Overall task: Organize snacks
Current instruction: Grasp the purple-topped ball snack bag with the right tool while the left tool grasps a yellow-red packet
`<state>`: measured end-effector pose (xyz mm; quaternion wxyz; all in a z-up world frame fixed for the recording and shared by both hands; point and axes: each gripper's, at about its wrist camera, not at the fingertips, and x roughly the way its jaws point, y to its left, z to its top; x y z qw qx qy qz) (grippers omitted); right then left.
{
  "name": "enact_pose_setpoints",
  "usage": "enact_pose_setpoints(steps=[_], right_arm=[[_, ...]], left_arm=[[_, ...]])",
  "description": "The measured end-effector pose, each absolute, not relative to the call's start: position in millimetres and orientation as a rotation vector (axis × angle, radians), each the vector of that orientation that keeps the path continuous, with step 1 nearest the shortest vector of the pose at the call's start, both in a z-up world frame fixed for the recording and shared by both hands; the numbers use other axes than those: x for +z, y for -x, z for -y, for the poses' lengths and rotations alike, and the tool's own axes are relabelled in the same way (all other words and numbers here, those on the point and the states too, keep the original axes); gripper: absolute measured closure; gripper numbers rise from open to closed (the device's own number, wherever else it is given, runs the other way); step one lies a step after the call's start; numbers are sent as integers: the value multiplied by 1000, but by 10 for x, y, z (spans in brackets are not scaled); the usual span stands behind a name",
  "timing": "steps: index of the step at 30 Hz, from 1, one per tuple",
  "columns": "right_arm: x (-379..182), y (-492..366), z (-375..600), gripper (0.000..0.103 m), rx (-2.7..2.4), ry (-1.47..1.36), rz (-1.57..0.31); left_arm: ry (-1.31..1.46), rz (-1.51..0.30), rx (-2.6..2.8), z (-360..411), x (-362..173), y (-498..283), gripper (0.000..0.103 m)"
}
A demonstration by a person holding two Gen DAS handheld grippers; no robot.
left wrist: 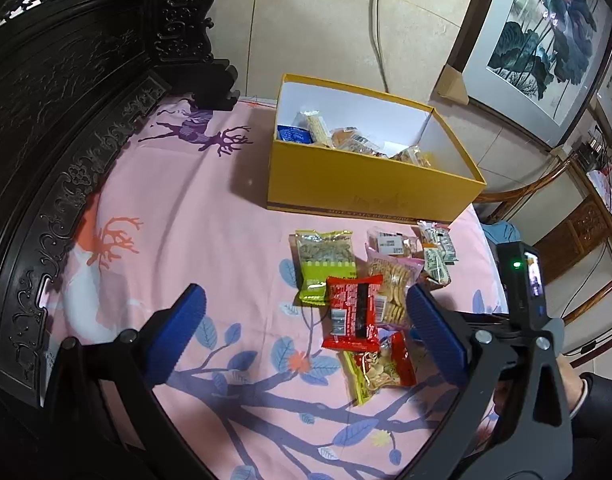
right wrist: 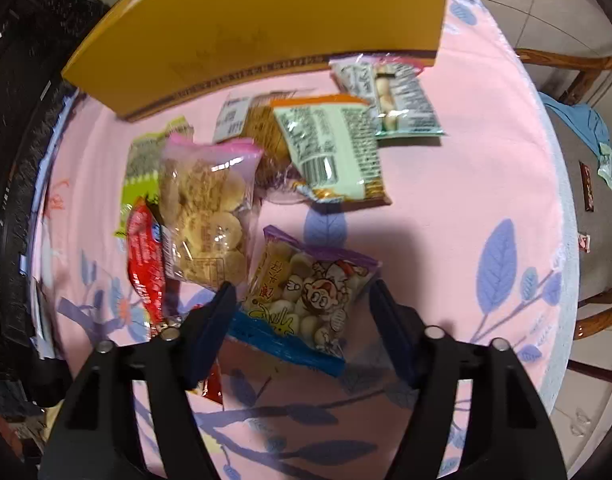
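Your right gripper (right wrist: 302, 300) straddles the cartoon snack bag (right wrist: 306, 300) lying on the pink sheet (right wrist: 445, 200), fingers half-spread on either side, not clearly pressing it. Your left gripper (left wrist: 306, 320) hangs wide and empty above the red packet (left wrist: 353, 312). Beyond the loose packets sits the yellow box (left wrist: 365, 184), partly filled.

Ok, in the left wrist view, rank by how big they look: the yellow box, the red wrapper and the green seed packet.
1. yellow box, clearly largest, though farthest away.
2. and 3. red wrapper and green seed packet: they look alike, so no ranking.
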<state>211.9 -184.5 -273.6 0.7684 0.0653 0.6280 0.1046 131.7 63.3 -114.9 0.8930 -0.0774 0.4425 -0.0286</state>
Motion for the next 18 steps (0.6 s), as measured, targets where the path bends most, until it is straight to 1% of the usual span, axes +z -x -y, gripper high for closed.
enact_pose_setpoints(steps=[7, 11, 18], right_arm=[[-2784, -2071, 1715, 56, 242, 10, -1315], [-2731, -2010, 1851, 57, 233, -31, -1295], [-2519, -1837, 2158, 57, 222, -115, -1247]], left_arm=[[171, -943, -52, -675, -1228, -1289, 2], [149, -990, -91, -580, -1361, -1321, 2], [75, -1206, -219, -126, -1947, -1382, 2]])
